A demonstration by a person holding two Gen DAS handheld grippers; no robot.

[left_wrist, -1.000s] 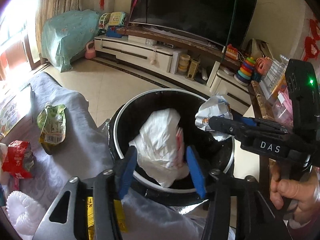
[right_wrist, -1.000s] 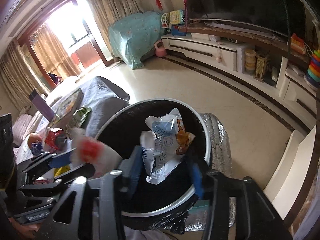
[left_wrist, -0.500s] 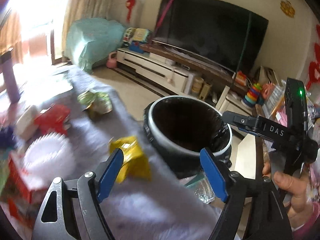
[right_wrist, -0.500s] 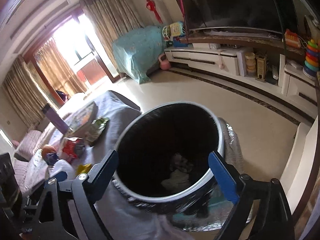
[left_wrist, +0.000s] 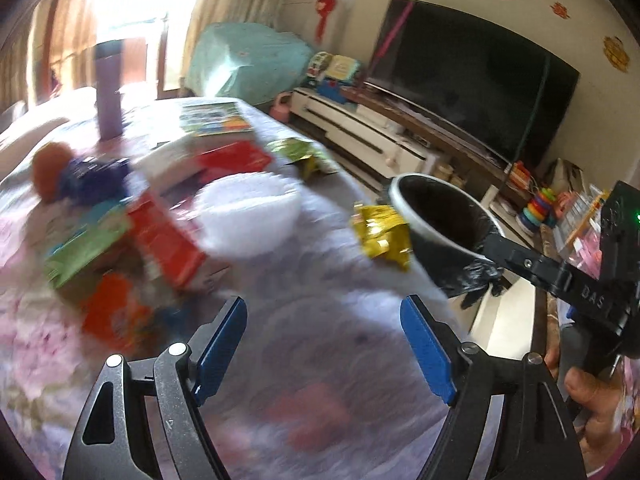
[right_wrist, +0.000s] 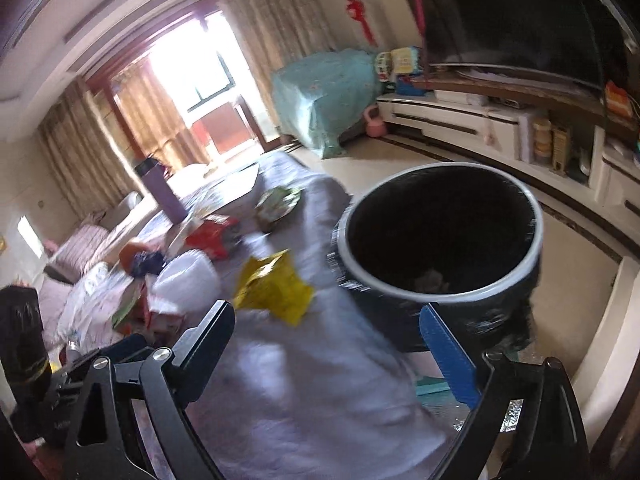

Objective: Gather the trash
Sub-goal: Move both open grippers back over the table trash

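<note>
Trash now lies only on the cloth-covered counter (left_wrist: 328,320) and down in the bin (right_wrist: 440,236): a second ago the left gripper (left_wrist: 324,344) pinched a white bag and the right gripper (right_wrist: 328,344) a printed wrapper over the bin's mouth, and both pieces have since dropped in. Both pairs of jaws now stand wide with nothing between them, and both views have swung left, away from the bin and over the counter.

The counter wears a pale lilac cloth and fills the near and left part of the scene. The round black bin with its white rim and black liner stands just beside the counter's right edge, on a beige tiled floor. Far off are a large dark television (left_wrist: 472,76), a low white cabinet, a teal-covered piece of furniture and curtained windows.

On the counter I count one yellow wrapper (right_wrist: 272,288) nearest the bin, one green wrapper (right_wrist: 278,202) farther back, one white paper plate (left_wrist: 248,216), one purple bottle (left_wrist: 108,88), and several red packets blurred by motion.
</note>
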